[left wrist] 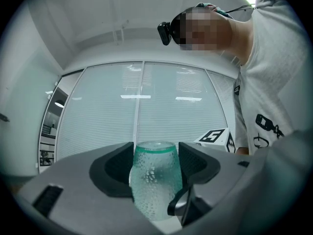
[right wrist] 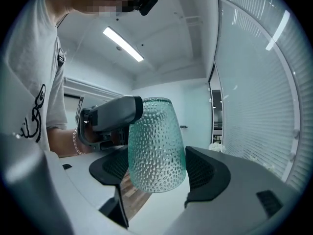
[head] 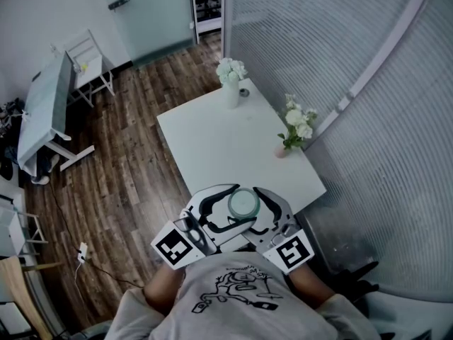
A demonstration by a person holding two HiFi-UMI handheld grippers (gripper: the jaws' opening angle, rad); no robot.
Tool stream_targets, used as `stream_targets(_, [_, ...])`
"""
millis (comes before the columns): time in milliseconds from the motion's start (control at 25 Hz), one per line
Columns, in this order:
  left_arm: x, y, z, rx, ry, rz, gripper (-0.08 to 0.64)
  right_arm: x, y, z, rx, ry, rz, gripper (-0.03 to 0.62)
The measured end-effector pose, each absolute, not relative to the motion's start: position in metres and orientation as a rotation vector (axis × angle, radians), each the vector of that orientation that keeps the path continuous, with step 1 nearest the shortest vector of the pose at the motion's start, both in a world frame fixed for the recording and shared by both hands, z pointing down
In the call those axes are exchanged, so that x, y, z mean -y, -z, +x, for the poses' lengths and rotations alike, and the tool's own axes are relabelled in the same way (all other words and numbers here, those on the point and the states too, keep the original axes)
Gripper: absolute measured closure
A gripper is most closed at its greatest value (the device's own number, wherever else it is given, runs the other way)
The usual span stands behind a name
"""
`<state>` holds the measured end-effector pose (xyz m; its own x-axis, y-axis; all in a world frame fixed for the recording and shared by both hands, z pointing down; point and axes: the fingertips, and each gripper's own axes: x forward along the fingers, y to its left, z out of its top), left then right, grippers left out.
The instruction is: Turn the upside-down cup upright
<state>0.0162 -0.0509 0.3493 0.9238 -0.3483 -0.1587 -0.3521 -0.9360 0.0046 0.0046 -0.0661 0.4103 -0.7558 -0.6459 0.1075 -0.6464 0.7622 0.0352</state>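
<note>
The dimpled green glass cup [head: 244, 204] hangs in the air just before the person's chest, over the 6 o'clock edge of the white table [head: 212, 137]. It stands roughly on end. In the right gripper view its narrower flat end is at 12 o'clock and its wider rounded end at 6 o'clock. Which end is the mouth I cannot tell.

Both forearms are drawn in close to the body. The two tongs are held about level and converge on the cup, the left from about 8 o'clock and the right from about 4 o'clock in the head view. Their marker cubes [head: 175, 250] sit nearest the person's shirt. The left hand [right wrist: 66, 141], with a bead bracelet at the wrist, grasps its handle.

The left gripper [left wrist: 155, 166] has its jaws wide and clamped on the cup, a dark pad pressing the glass on each side near the narrow end. The right gripper [right wrist: 157, 173] also has its jaws wide, one on either side of the cup's wider part. The 9 o'clock pad is at the glass, a thin gap shows at the 3 o'clock pad, and it is not clamped.

On the table, well apart from the cup, a white vase of flowers [head: 231, 83] stands at the 12 o'clock end. A small pink vase of flowers [head: 294, 129] stands near the 2 o'clock edge.
</note>
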Motion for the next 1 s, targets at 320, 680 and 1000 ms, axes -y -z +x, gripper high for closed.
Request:
stream_targets(320, [0.047, -0.350, 0.018, -0.545, -0.228, -3.059, 0.273, 0.062, -0.412, 0.002, 2.898, -0.132, 1.029, 0.221])
stream_targets(680, [0.050, -0.356, 0.019, -0.540, -0.202, -3.073, 0.275, 0.064, -0.417, 0.003, 2.878, -0.111, 1.033, 0.221])
stream_targets(1000, [0.050, -0.363, 0.018, -0.536, -0.178, -3.085, 0.275, 0.064, -0.424, 0.002, 2.860, -0.123, 1.026, 0.221])
